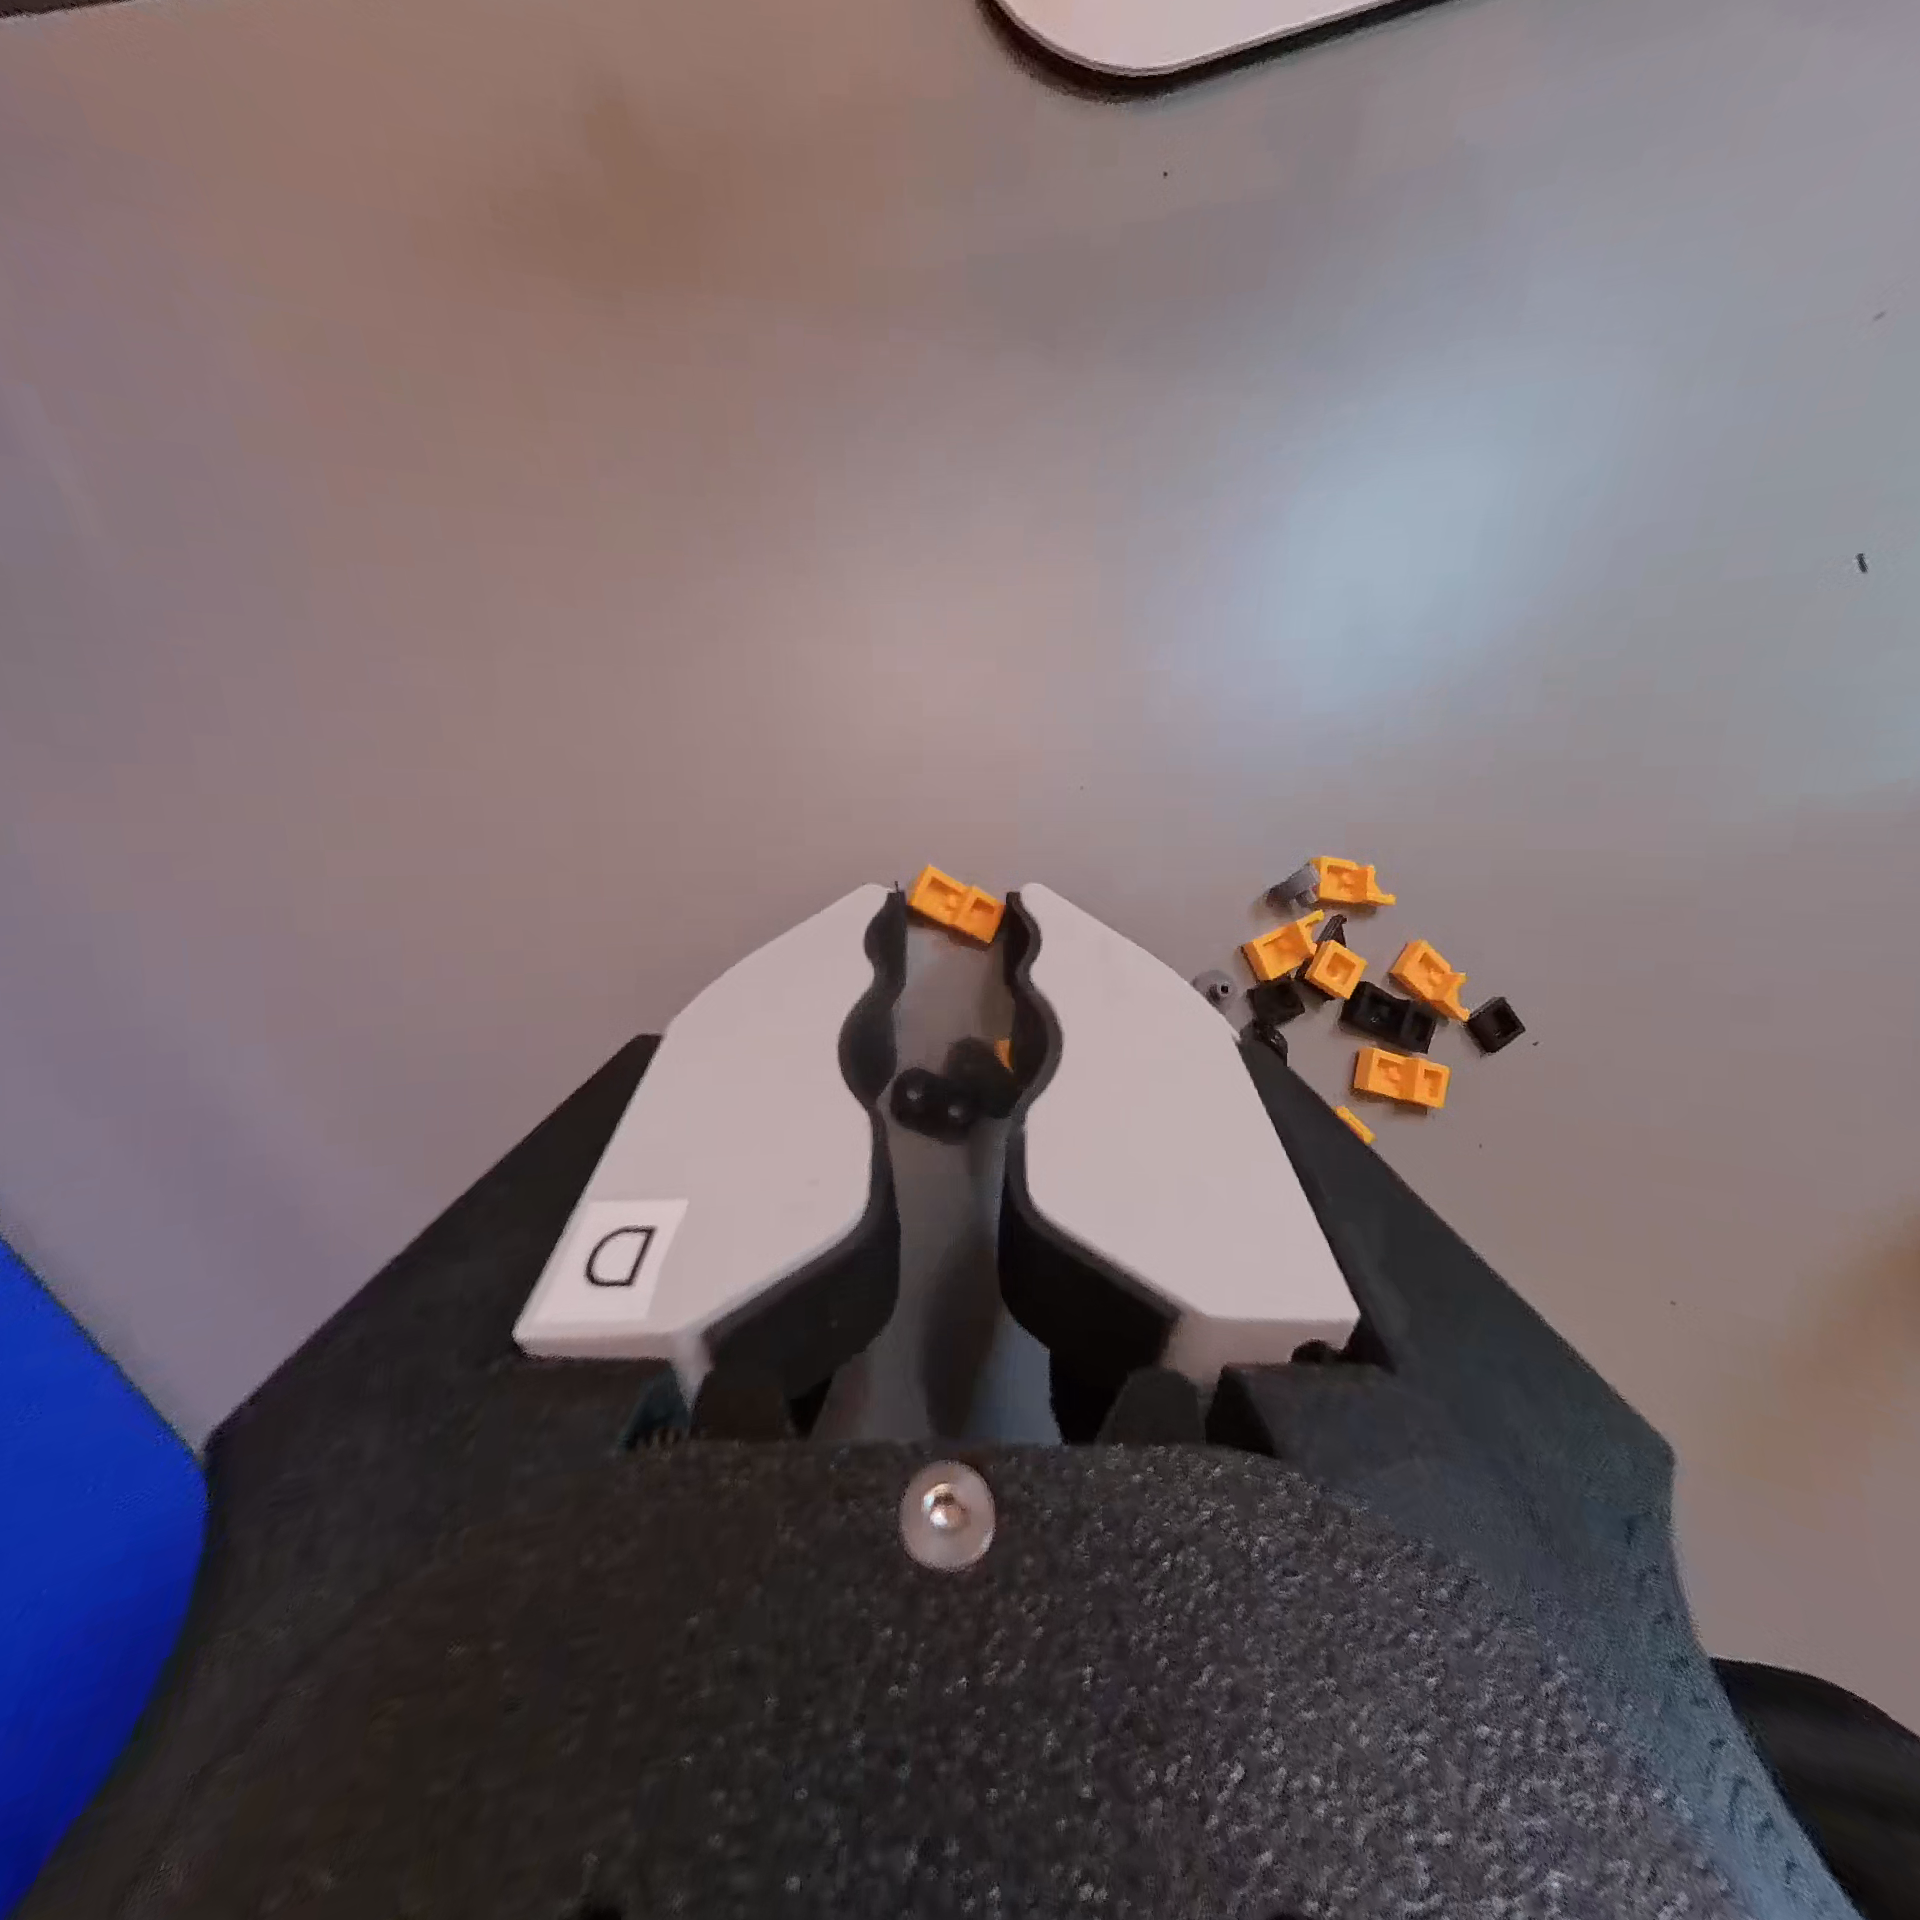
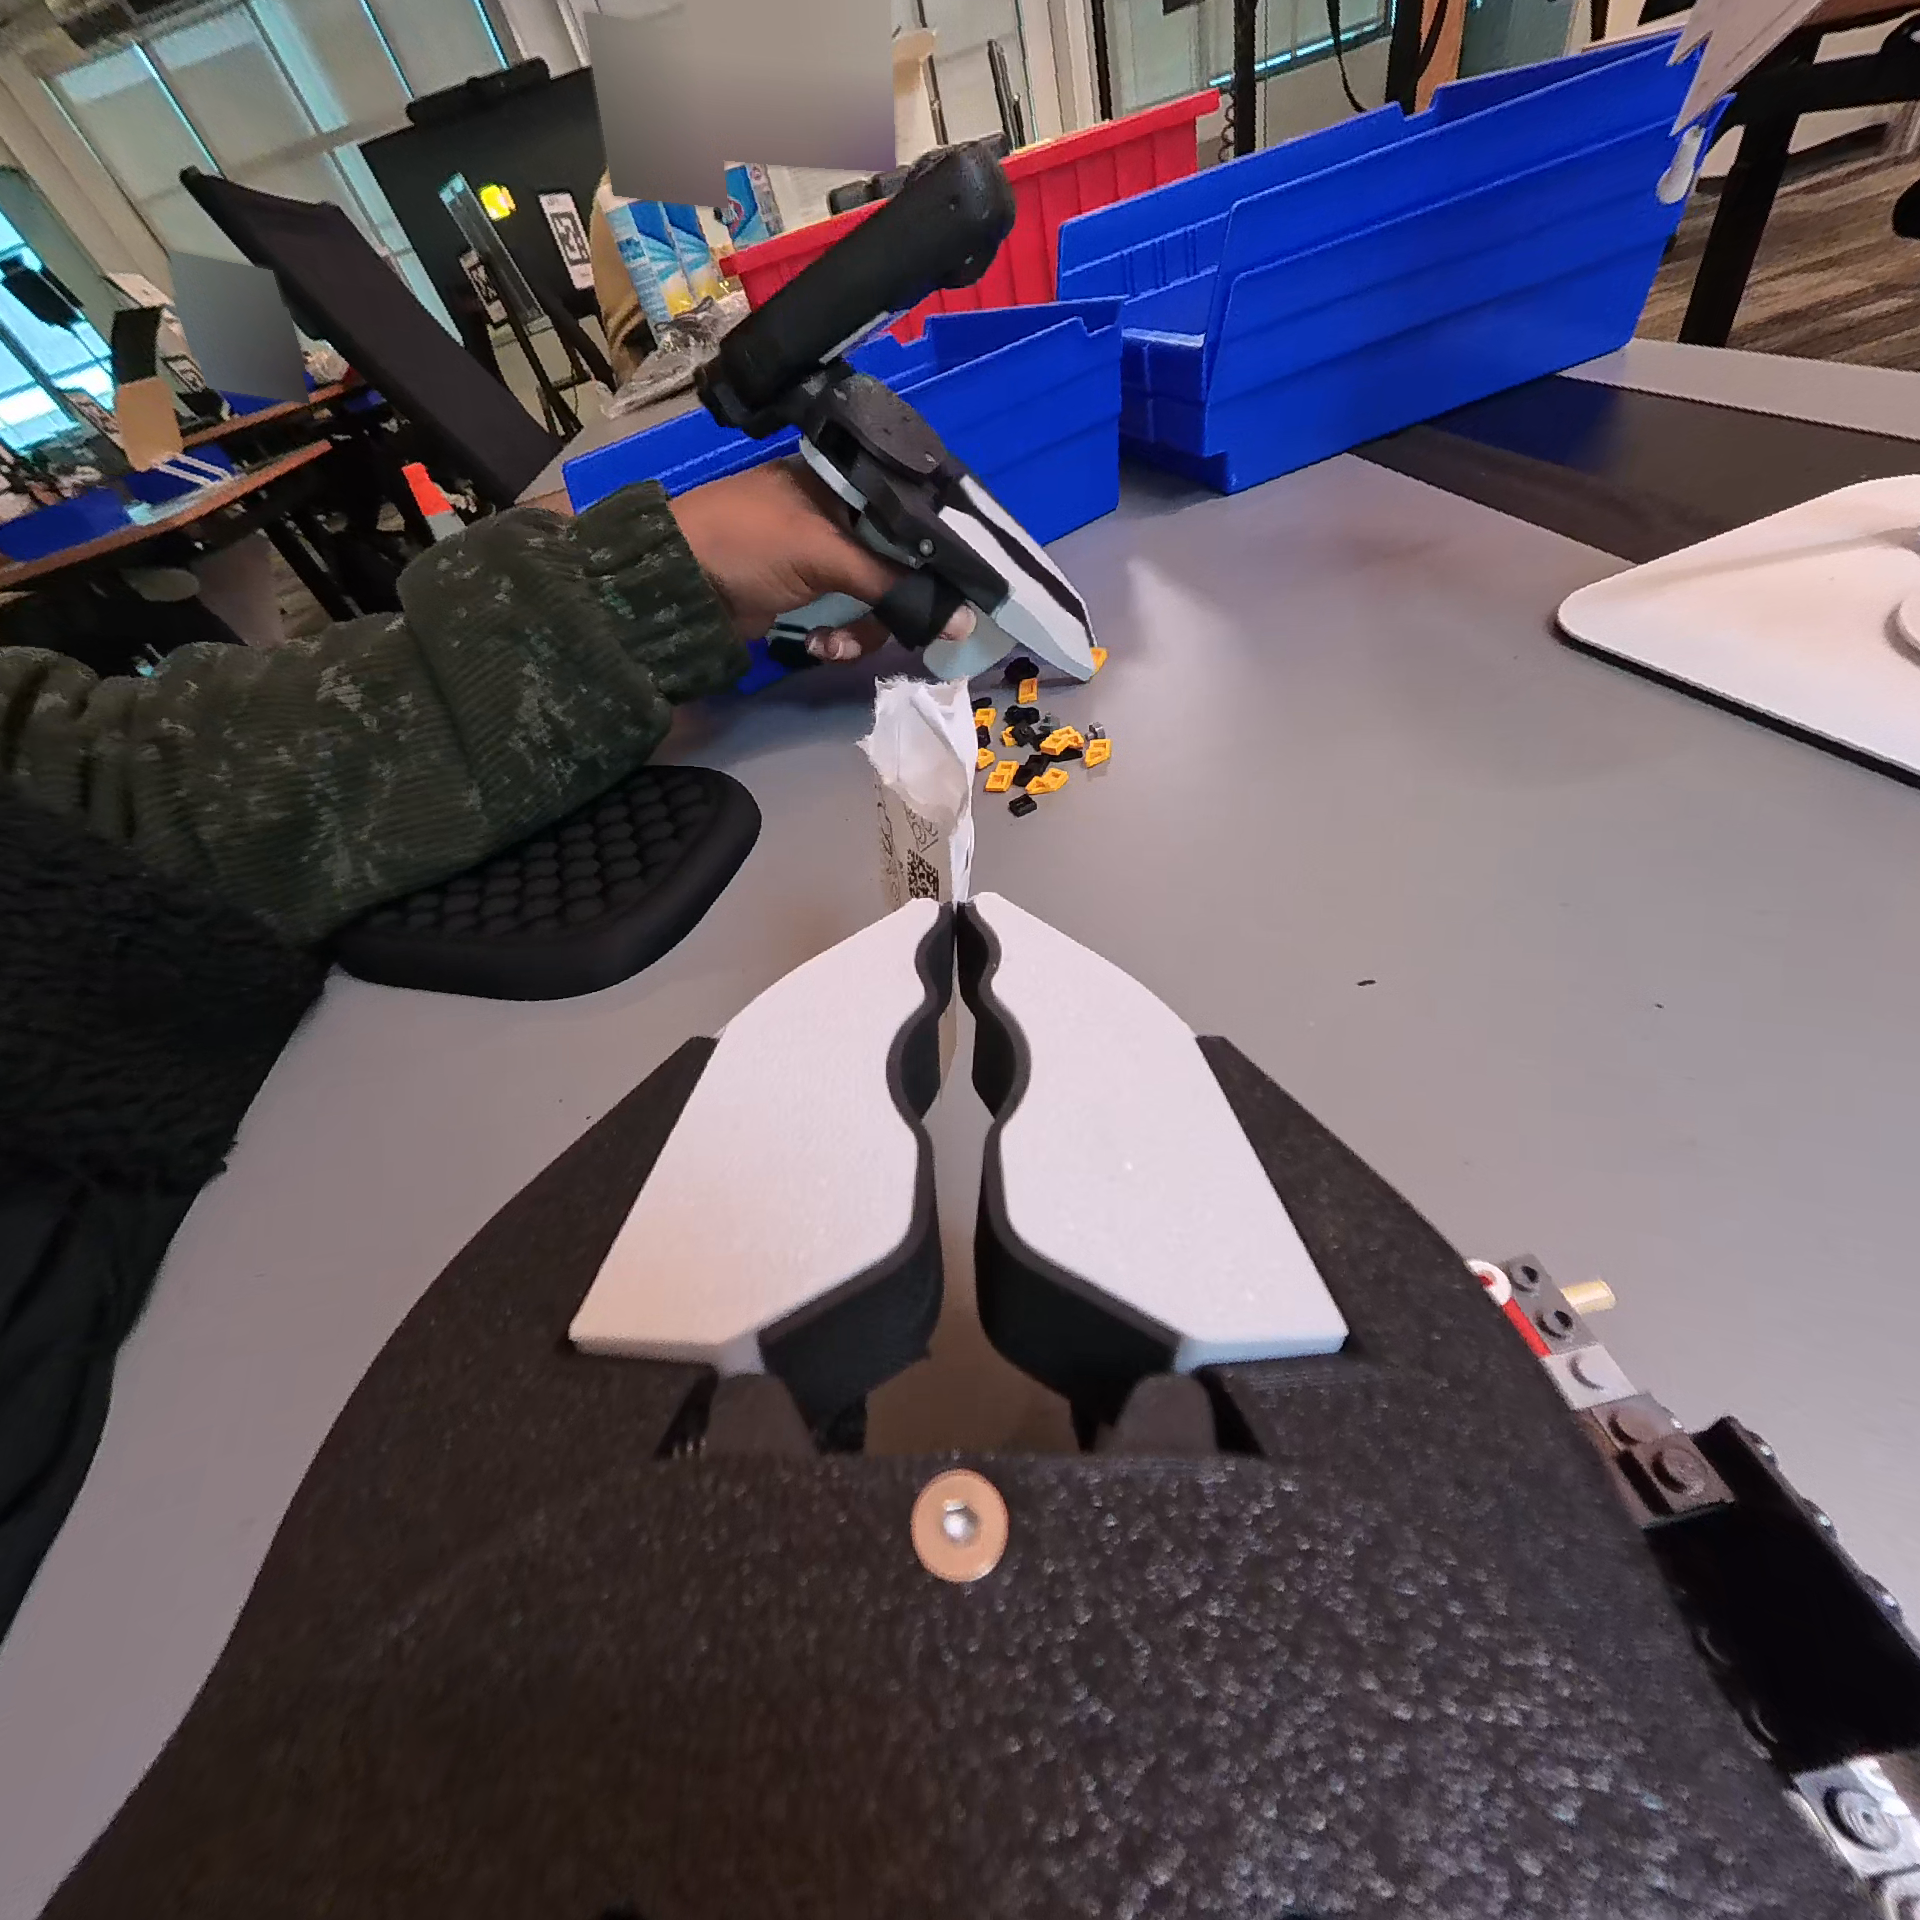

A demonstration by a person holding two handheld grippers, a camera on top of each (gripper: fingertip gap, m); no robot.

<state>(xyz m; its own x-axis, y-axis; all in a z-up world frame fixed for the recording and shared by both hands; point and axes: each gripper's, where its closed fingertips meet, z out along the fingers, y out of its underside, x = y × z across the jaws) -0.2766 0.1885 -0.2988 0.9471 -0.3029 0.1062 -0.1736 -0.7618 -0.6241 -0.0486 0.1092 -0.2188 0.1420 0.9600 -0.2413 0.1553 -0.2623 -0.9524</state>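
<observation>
Pinching an orange brick (image 1: 956, 906) between left jaws over the table (image 1: 623, 520); right jaws clamped on a torn paper bag (image 2: 925, 790) (emptied pieces (image 2: 1044, 753) beside).

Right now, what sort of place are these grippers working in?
Probably a shared lab or workshop: blue storage bins and a red bin line the grey table, small orange and black building bricks are scattered, more worktables behind.
</observation>
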